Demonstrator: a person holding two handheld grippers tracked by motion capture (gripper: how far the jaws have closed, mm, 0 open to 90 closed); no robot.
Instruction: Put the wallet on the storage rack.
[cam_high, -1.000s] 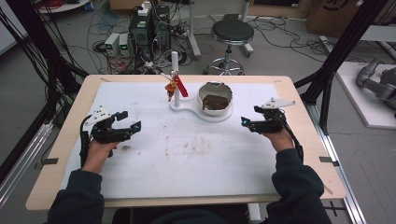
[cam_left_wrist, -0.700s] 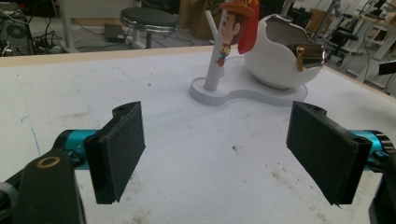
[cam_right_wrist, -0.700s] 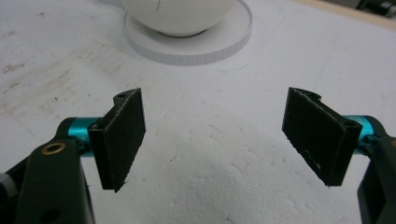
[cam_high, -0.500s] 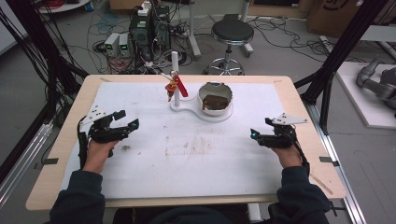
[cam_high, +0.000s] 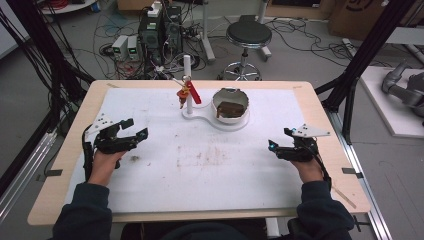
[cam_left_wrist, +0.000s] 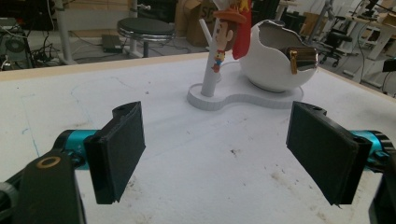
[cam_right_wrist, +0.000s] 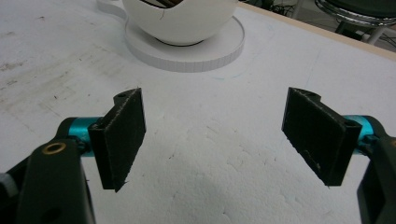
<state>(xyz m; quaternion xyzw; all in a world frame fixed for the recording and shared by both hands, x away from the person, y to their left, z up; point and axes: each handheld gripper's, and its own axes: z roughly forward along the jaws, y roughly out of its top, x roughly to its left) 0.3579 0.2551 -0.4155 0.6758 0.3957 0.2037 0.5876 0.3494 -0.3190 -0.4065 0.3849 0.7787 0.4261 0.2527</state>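
1. The left gripper (cam_high: 131, 136) sits over the left part of the white table cover (cam_high: 210, 170), gripped by the person's left hand (cam_high: 105, 165), whose forearm comes in from the bottom edge in a dark sleeve (cam_high: 82, 215). Its jaws are spread wide with nothing between them, and they point toward the table's middle.
2. In the left gripper view, the bare cover lies between the left gripper's (cam_left_wrist: 219, 154) jaws. Ahead of them, well apart, stands a white stand (cam_left_wrist: 243, 99) with an upright post (cam_left_wrist: 208, 70). A small cowboy figure (cam_left_wrist: 222, 35) with a red piece hangs at the post. A white bowl (cam_left_wrist: 271, 60) with a broken-looking rim sits on the stand's wider end, ahead of the right-hand jaw, with a brown, gold-trimmed object (cam_left_wrist: 302, 58) inside.
3. Faint brownish stains (cam_high: 210, 156) mark the cover between the two grippers.
4. The right gripper (cam_high: 278, 147) rests low near the cover's right edge, held by the right hand (cam_high: 307, 169). Its jaws are released and empty, aimed left toward the middle.
5. In the right gripper view, the right gripper's (cam_right_wrist: 212, 137) jaws frame plain cover. The bowl on its round base lies ahead, nearer the left-hand jaw.
6. Against the frames from a moment before, the right gripper has drawn back toward the person and away from the bowl. The left gripper has barely shifted.
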